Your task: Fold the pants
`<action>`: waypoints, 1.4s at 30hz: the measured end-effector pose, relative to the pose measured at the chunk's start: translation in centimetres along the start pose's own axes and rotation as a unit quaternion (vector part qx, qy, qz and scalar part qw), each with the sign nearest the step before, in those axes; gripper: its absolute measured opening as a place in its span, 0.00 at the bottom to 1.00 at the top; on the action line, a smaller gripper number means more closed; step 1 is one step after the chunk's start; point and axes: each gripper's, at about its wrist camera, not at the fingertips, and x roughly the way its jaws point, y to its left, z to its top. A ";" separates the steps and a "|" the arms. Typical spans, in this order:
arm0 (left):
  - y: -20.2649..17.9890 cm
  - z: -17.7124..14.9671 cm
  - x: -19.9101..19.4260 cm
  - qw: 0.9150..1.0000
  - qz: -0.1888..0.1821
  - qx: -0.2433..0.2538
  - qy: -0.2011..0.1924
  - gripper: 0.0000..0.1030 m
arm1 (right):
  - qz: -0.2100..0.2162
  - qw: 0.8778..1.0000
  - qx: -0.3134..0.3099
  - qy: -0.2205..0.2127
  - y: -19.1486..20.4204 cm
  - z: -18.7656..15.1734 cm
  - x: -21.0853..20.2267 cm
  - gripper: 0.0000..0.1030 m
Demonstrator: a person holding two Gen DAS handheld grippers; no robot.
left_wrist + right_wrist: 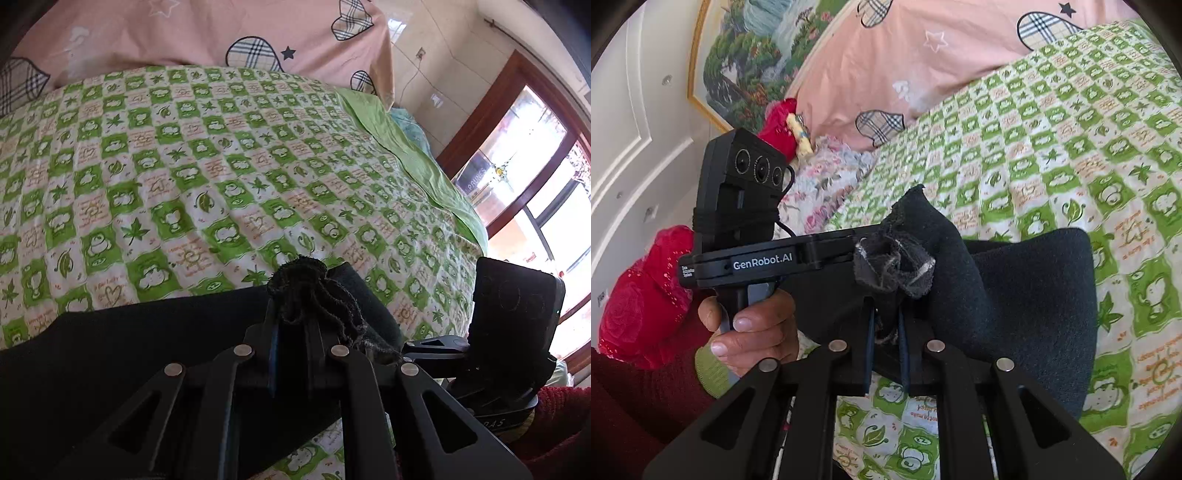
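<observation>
I am holding the black pants (147, 350) with both tools, the left gripper (295, 295) and right gripper (890, 273) each with jaws clenched on a bunched hem, side by side, the fabric draping from them across the lower frame onto the green checked bed sheet (184, 166). The long axis is trailing toward me. I am losing the waistband below both frames.

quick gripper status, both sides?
Left gripper: shut on the black pants, bunched hem between its jaws.
Right gripper: shut on the black pants, bunched hem clamped.
</observation>
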 end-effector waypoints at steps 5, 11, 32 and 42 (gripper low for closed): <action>1.6 -1.3 0.3 1.000 0.016 -0.020 0.006 0.10 | -0.021 0.999 -0.010 0.029 0.3 -0.5 1.8 0.13; 3.3 -2.8 0.2 0.998 0.026 -0.051 0.010 0.09 | -0.040 0.997 -0.026 0.054 1.0 -0.8 3.0 0.19; 5.5 -8.6 -5.9 0.982 0.120 -0.142 -0.034 0.42 | -0.002 0.996 -0.059 0.070 4.5 -0.9 3.6 0.38; 7.9 -12.5 -11.7 0.956 0.156 -0.233 -0.085 0.52 | 0.011 0.994 -0.078 0.074 6.3 0.6 5.0 0.38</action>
